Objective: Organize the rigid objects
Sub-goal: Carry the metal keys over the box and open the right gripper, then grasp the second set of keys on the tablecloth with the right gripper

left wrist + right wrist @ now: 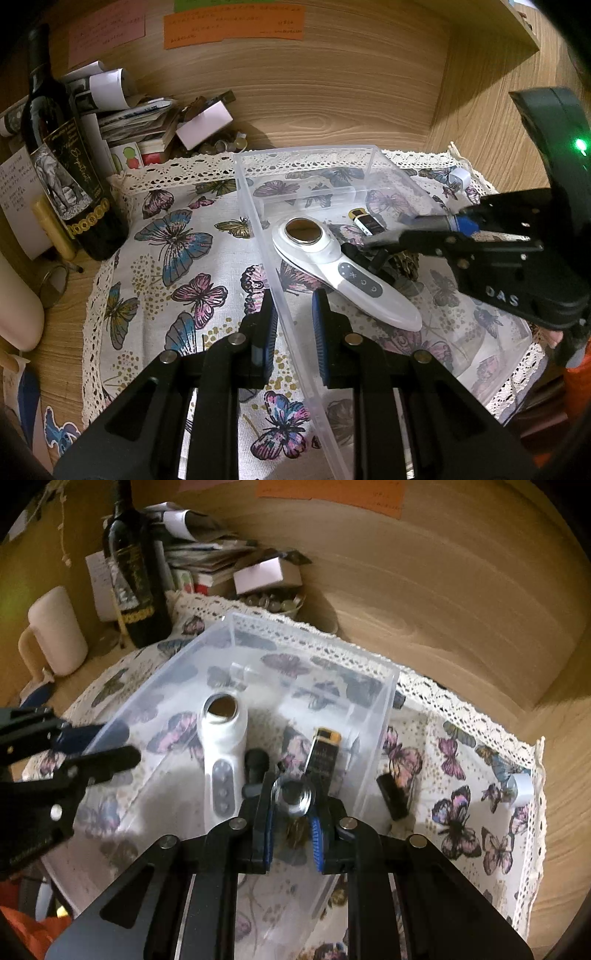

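Pale wood-grain desk (332,92) under everything, covered in part by a butterfly-print cloth (177,258) with a lace edge. Clear plastic bin (258,206) standing on that cloth, open-topped. Left of the bin, off the cloth's edge: a dark wine bottle (62,155), upright; a cream mug (57,631) beside the bottle. Behind the bin's far left corner, a heap of papers and small boxes (155,118). Inside the bin, toward its left wall: a white handheld device (332,269) lying flat, round metal head pointing at the far wall, a row of buttons along the handle. Just right of the device, still inside the bin: a small black piece (256,764) and a black-and-yellow battery (324,755). Outside the bin's right wall, lying on the cloth: a short black object (393,797); farther right, near the lace edge, a small white piece (522,784). Left gripper (293,317) spread, straddling the bin's left wall, one finger on each side, not clearly touching. Right gripper (291,801) above the bin's near end, pinching a small shiny metal object (295,797) between blue pads (315,834)
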`<action>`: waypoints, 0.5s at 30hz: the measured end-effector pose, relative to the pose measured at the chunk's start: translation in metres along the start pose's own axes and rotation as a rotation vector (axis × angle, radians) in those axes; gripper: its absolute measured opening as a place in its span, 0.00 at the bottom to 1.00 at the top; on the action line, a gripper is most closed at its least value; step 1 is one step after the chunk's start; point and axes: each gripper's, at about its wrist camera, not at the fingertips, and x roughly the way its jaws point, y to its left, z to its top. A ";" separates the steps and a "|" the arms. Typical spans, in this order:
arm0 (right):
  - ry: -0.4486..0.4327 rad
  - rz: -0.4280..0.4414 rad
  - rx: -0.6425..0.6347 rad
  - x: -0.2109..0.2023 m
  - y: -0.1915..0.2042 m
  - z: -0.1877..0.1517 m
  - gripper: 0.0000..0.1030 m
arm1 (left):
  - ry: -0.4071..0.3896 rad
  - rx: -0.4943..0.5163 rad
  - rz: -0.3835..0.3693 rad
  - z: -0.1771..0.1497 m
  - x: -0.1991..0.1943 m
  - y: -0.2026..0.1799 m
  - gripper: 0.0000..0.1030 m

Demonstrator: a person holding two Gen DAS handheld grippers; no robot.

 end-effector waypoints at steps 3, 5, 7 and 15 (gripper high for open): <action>0.006 0.015 -0.001 -0.004 0.002 -0.005 0.16 | 0.000 0.001 0.001 0.000 0.000 0.000 0.18; -0.007 0.025 0.001 -0.009 0.003 -0.008 0.20 | 0.001 0.001 0.001 0.000 0.000 0.000 0.18; -0.020 0.020 -0.006 -0.014 0.005 -0.010 0.28 | 0.000 0.001 0.001 0.000 0.000 0.000 0.18; -0.124 -0.012 0.027 -0.049 -0.003 -0.013 0.41 | 0.001 0.002 -0.001 0.000 0.000 0.000 0.18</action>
